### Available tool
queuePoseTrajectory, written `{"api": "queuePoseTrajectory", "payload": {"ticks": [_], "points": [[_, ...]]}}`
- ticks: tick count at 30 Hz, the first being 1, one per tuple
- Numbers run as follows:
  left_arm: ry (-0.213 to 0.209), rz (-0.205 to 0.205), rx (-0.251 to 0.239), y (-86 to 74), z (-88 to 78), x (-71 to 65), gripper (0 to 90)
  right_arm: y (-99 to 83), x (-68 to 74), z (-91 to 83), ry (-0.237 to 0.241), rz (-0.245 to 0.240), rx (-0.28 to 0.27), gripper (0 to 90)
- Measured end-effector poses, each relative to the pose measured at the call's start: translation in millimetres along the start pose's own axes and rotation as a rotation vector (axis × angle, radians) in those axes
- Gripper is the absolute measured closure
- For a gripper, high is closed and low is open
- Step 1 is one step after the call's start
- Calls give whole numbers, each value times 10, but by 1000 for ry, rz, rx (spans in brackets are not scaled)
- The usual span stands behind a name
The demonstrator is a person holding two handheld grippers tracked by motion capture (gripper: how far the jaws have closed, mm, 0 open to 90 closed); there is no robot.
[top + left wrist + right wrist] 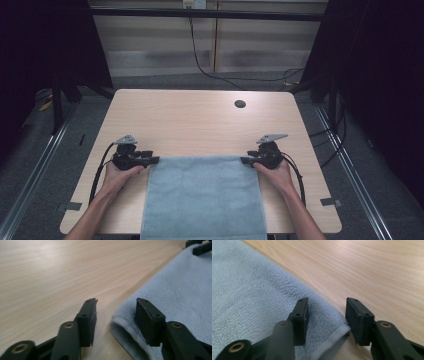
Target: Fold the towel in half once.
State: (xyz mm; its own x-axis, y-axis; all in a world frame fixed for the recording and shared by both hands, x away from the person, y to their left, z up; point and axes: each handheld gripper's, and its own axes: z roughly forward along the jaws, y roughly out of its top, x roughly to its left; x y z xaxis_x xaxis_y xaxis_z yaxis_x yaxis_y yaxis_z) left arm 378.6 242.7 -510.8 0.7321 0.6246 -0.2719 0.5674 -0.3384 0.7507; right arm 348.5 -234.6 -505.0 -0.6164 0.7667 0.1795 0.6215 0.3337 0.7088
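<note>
- Towel (205,197) is lying flat at the table's (200,120) near edge, long axis running near-to-far.
- My left gripper (150,161) is straddling the far-left corner, jaws open, not pinching.
- My right gripper (246,161) is straddling the far-right corner, likewise open; both equally near.

Dim room w/ lit table (200,120); close-ups soft, blurry (esp. foreground).

The surface (200,120) is pale wood-grain laminate, smooth with a soft sheen. The towel (205,200) is grey-blue terry cloth, fuzzy and matt, hemmed. The fingers (88,320) look like matt black plastic.
</note>
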Motion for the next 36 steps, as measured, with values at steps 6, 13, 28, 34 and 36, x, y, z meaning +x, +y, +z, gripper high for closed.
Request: {"api": "queuePoseTrajectory", "payload": {"ticks": [6,13,28,34,36], "points": [[-40,37,29,0,49,-100,726,-42,44,-45,26,4,2,800],[-40,21,20,52,21,-145,841,-13,12,-129,50,36,-35,848],[-25,-2,-145,454,-158,-144,847,313,-53,-390,28,47,-203,858],[-22,-6,-198,684,-192,-146,848,493,-112,-506,5,42,-251,860],[-17,2,-210,760,-192,-156,847,559,-134,-533,-1,40,-259,860]]}}
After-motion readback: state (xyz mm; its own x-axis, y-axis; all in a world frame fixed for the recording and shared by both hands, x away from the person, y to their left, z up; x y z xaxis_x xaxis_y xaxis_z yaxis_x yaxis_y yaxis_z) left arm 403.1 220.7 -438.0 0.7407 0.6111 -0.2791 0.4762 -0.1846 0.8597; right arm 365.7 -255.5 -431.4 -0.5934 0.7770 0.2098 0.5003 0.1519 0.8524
